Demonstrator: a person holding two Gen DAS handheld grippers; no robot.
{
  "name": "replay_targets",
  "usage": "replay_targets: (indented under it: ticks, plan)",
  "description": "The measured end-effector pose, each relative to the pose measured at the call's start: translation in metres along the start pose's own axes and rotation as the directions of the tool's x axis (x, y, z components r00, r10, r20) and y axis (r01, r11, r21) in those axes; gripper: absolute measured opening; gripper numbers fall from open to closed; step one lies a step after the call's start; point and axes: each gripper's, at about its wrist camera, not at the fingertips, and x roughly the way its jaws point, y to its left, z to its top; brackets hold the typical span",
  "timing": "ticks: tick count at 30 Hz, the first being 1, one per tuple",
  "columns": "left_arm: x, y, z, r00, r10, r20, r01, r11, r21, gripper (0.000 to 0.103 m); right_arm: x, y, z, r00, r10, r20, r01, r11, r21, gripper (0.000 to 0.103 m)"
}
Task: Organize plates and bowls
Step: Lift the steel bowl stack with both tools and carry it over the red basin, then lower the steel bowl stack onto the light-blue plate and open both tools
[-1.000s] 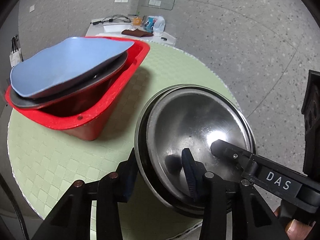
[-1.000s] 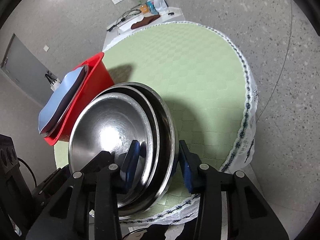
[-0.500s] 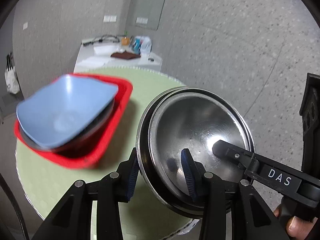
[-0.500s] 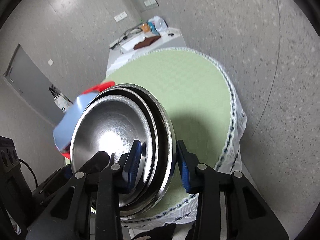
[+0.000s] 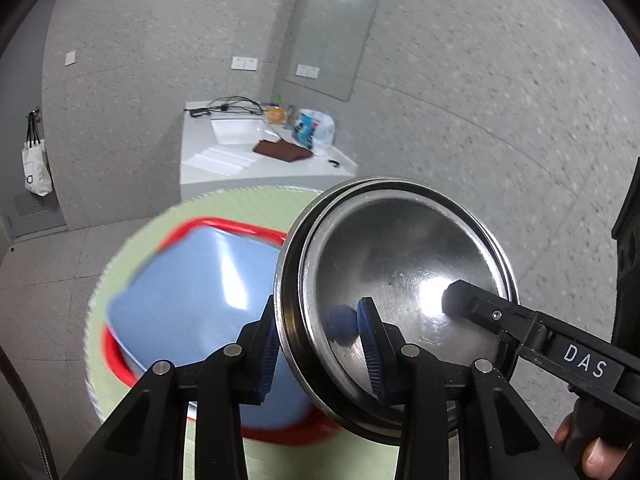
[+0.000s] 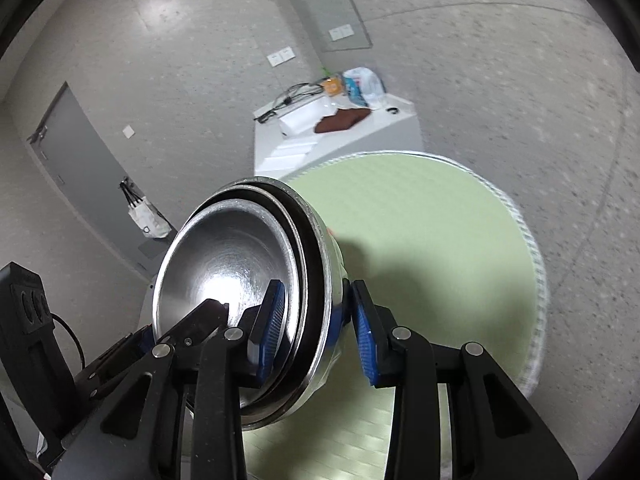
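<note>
Bowls (image 5: 400, 280), nested steel stack, tilted above green counter (image 6: 440, 240); we see left tool (image 5: 320, 344) & right tool (image 6: 320, 340) both pinching the rim from opposite sides. Right tool reads "DAS".

This looks like a bare test room or lab, not a lived-in home. The floor (image 5: 480, 80) and walls are the same grey speckled material, with plain switch plates (image 5: 244, 63) on the wall and a grey door (image 6: 84, 168). A round surface (image 6: 440, 240) in a green checked cloth stands alone. Behind it a white cabinet (image 5: 224, 168) carries cables (image 5: 224, 106), a brown cloth (image 5: 282, 151) and a plastic bag (image 5: 316, 128). A tote bag (image 5: 36, 164) hangs on the wall.
</note>
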Motion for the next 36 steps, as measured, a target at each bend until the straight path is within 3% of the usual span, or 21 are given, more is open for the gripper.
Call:
replay_targets:
  ticks: [8,15,24,36]
  plan:
    - [0.005,0.067,0.024,0.997,0.052,-0.062,-0.052,0.999,-0.01,0.033,0.063,0.054,0.007,0.997,0.016,-0.069,-0.016,1.0,0.005,0.034]
    - [0.031,0.105,0.038,0.985,0.047,-0.165,-0.049,0.999,-0.009,0.033,0.105,0.072,-0.008,0.988,-0.033,-0.152,0.037,0.999,0.018,0.034]
    - [0.068,0.114,0.058,0.971,0.05,-0.235,-0.044,0.999,0.032,0.033,0.126,0.079,-0.022,0.971,-0.146,-0.189,0.146,0.989,-0.013,0.034]
    - [0.082,0.11,0.054,0.972,0.041,-0.229,-0.024,0.997,0.076,0.037,0.136,0.084,-0.029,0.956,-0.239,-0.171,0.231,0.971,-0.068,0.038]
